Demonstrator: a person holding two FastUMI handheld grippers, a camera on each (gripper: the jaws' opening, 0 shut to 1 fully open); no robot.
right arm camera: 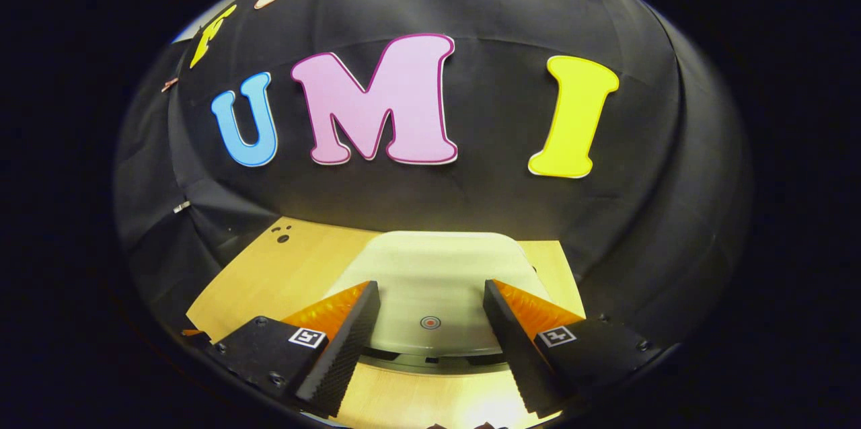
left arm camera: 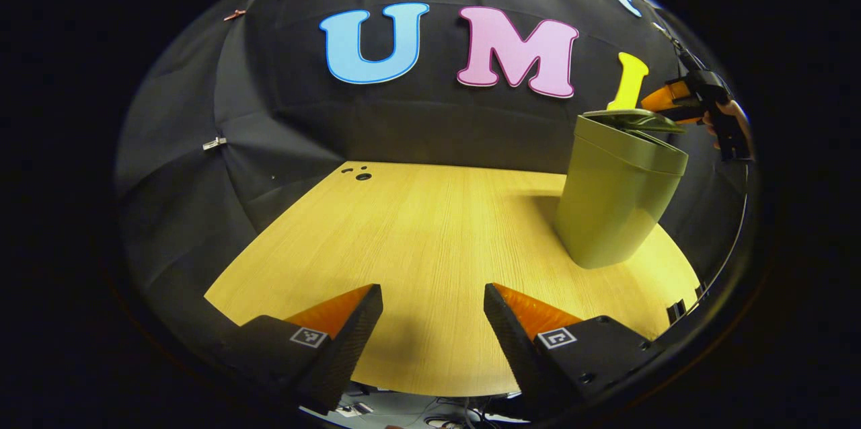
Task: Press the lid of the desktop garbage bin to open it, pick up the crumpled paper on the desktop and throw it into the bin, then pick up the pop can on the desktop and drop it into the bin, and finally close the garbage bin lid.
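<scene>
An olive-green desktop bin (left arm camera: 615,207) stands on the right part of the wooden table (left arm camera: 417,227). Its lid (left arm camera: 632,120) is tilted, one edge lifted off the rim. My right gripper (left arm camera: 666,105), held by a hand (left arm camera: 736,116), hovers at the lid's far side. In the right gripper view the pale lid (right arm camera: 430,261) lies just below and ahead of my open right gripper (right arm camera: 430,286), with a small round red mark (right arm camera: 430,323) between the fingers and a dark gap under the lid's near edge. My left gripper (left arm camera: 432,291) is open above the table's near edge, holding nothing.
Small round holes (left arm camera: 363,175) sit at the table's far left corner, also seen in the right gripper view as holes (right arm camera: 282,238). Black cloth walls close in the table at the back and both sides. Bare wood stretches left of the bin.
</scene>
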